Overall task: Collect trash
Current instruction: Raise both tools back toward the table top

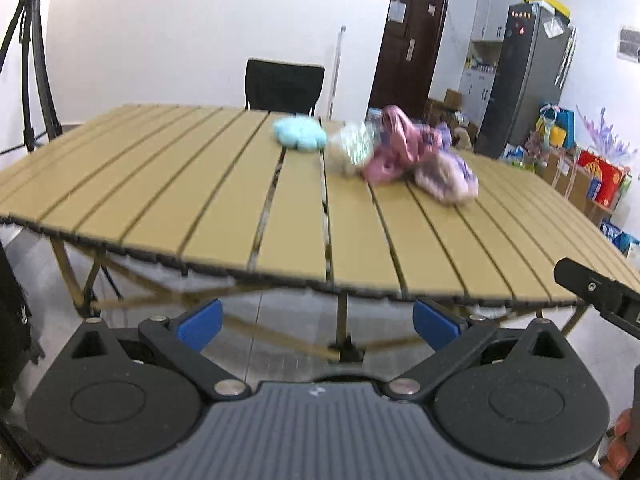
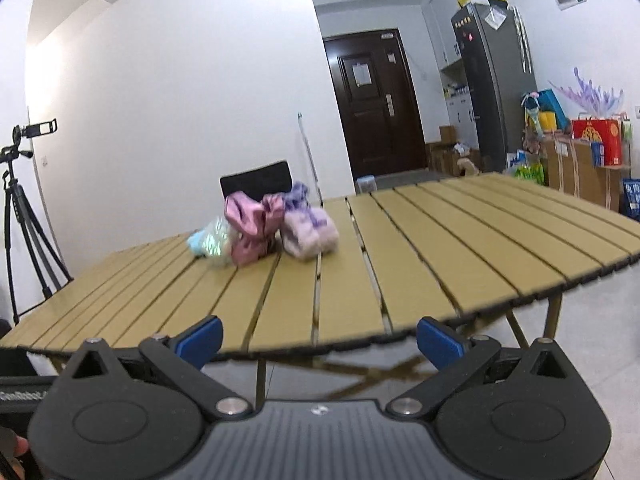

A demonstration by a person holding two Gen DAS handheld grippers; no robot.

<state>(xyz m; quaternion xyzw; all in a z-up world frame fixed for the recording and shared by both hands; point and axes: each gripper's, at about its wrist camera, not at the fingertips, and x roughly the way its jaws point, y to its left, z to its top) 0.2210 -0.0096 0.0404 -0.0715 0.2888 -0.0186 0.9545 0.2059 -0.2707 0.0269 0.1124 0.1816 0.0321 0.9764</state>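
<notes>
1. Looks like the very start of the job: both grippers hang off the near edge of the tan slatted folding counter [image 1: 224,184], nothing picked up yet, and the trash sits well apart from them toward the far side.

2. The left gripper [image 1: 318,322] has its blue-tipped jaws spread wide with nothing between them. Same story for the right gripper [image 2: 318,338], jaws released and empty.

3. The trash is one loose cluster, a bit blurry. In the left wrist view it sits upper middle of the frame, slightly right: a light blue crumpled wad [image 1: 300,136], a clear crinkled plastic wrapper [image 1: 354,146] just beside it, a shiny pink crumpled bag [image 1: 394,148] touching that, and a pale purple-and-white crumpled packet [image 1: 448,172] at the right end.

4. In the right wrist view the same pile is left of centre, with the pink bag up front in the middle.

5. Containers: no bin, bag or basket for the trash shows in either view, so where it's meant to go can't be told from here.

6. Next move, as a guess: a gripper needs to reach forward over the counter to the pile and close on one piece. The purple packet is the end piece on the right gripper's side. Crumpled film is floppy, so a pinch on a thick fold seems safer.
</notes>
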